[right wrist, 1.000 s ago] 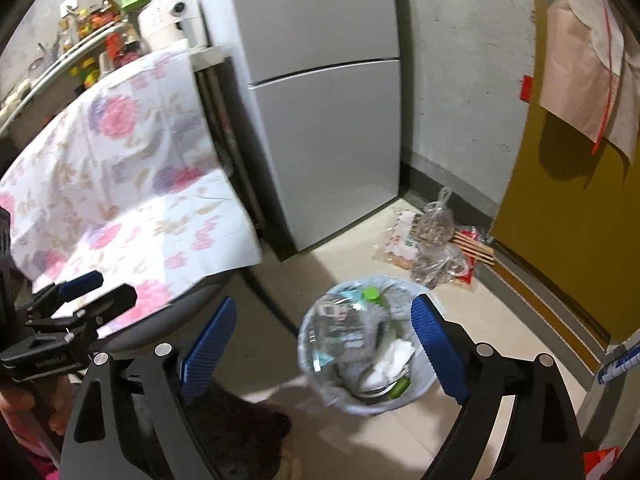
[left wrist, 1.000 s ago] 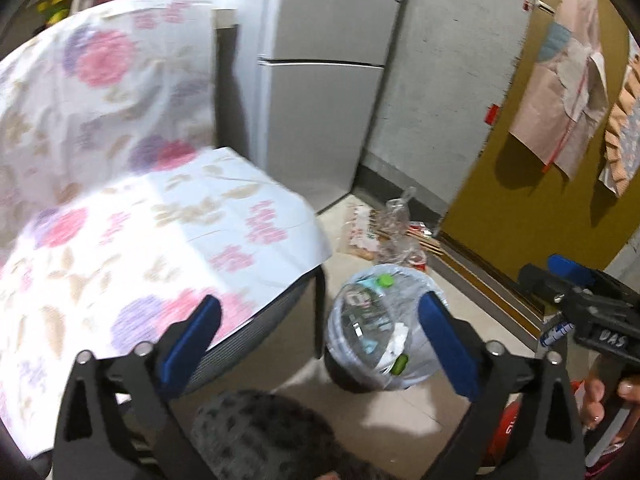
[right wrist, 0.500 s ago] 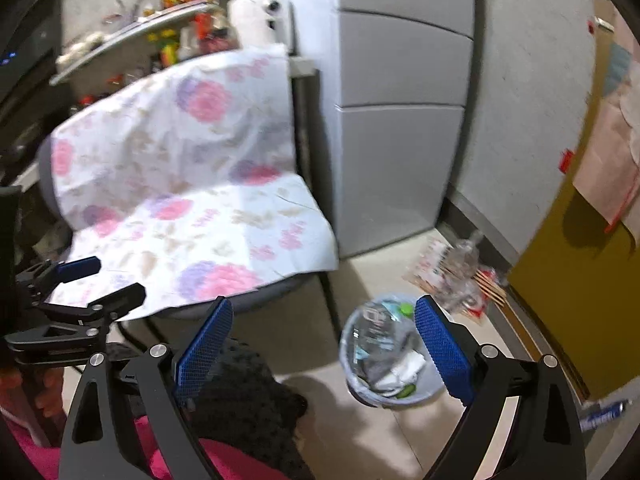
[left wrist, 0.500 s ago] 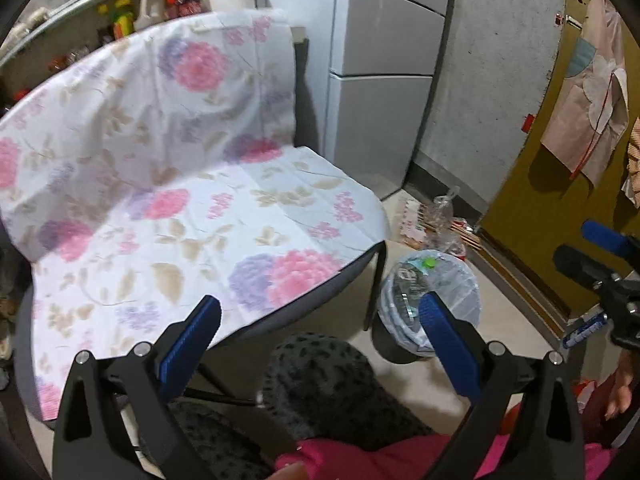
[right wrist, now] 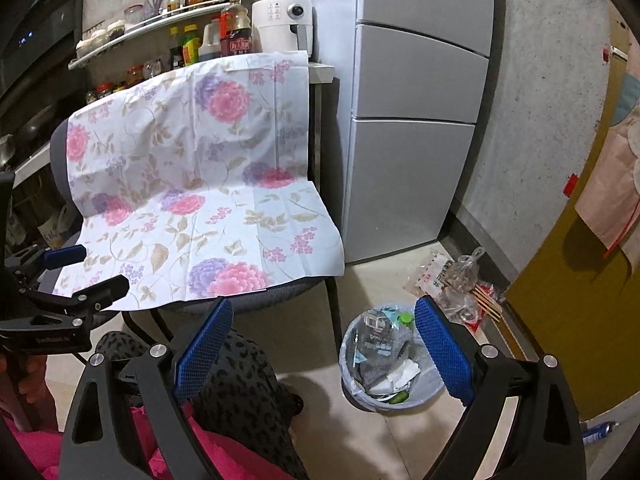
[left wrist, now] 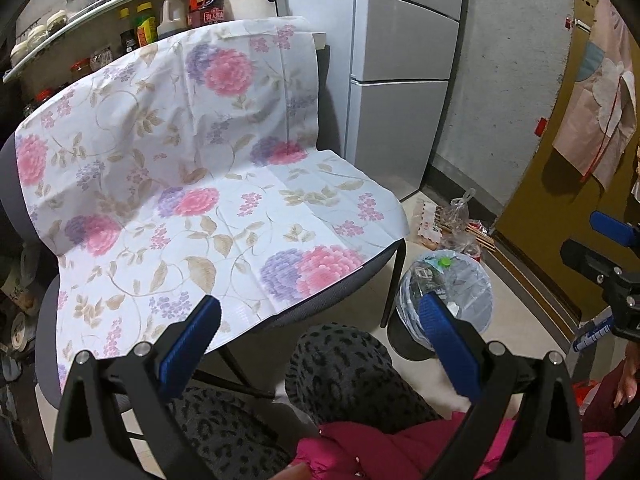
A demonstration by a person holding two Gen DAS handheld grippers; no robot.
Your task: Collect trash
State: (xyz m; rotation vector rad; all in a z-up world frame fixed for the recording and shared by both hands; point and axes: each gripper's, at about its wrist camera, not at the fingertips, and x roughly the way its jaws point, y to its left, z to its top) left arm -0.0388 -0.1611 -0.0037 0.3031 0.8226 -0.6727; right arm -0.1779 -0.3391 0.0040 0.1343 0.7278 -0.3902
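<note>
A round trash bin [left wrist: 464, 292] [right wrist: 362, 372] lined with a clear bag stands on the floor right of the chair, full of bottles, paper and wrappers. My left gripper [left wrist: 320, 344] is open and empty, held over the person's knee, well above and left of the bin. My right gripper [right wrist: 324, 344] is open and empty too, with the bin showing just inside its right finger. Each gripper shows in the other's view: the right gripper [left wrist: 600, 248] at the far right edge, the left gripper [right wrist: 80, 276] at the far left. Loose bags and wrappers [left wrist: 452, 226] [right wrist: 456, 280] lie on the floor by the wall.
A chair draped with a floral cloth [left wrist: 192, 184] [right wrist: 192, 200] fills the left and middle. A grey fridge [left wrist: 400, 92] [right wrist: 416, 120] stands behind it, a shelf of bottles [right wrist: 160, 40] at the back left. A mustard door [left wrist: 560, 208] is on the right. Patterned trouser legs [left wrist: 344, 368] sit below.
Both grippers have pulled back and up from the bin, which now looks smaller and lower. The whole chair and the shelf have come into view. Both stay open.
</note>
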